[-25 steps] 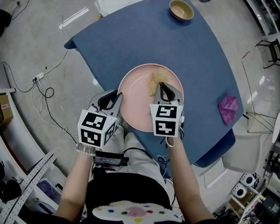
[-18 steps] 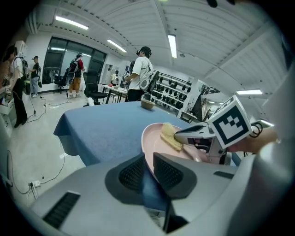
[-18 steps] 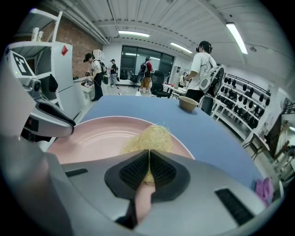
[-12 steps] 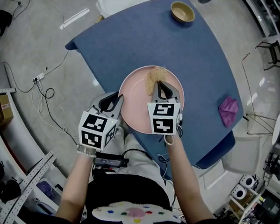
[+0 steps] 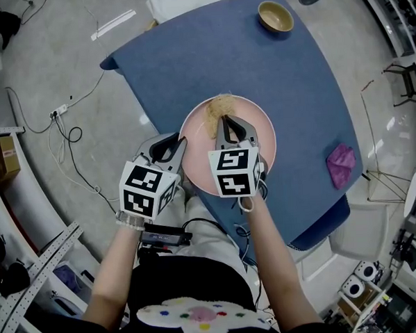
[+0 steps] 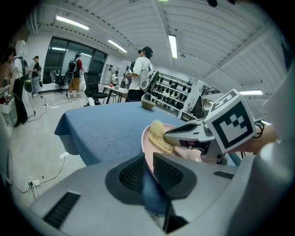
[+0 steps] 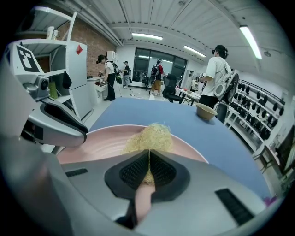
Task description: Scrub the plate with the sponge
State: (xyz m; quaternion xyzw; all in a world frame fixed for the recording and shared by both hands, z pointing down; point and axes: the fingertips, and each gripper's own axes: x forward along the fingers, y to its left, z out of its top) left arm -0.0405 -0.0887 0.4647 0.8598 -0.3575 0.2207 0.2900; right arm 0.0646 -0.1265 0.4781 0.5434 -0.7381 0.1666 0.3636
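A pink plate lies at the near edge of the blue table. My left gripper is shut on the plate's left rim; in the left gripper view the rim runs down between its jaws. My right gripper reaches over the plate and is shut on a yellowish fibrous sponge. The sponge rests on the plate's far part, left of its middle. In the right gripper view the sponge bulges out ahead of the closed jaws, over the plate.
A tan bowl stands at the table's far right corner. A purple cloth lies near the right edge. Cables trail over the floor to the left. People stand far off in the room.
My right gripper has slid the sponge leftward along the far part of the plate. The left gripper and the plate have stayed put.
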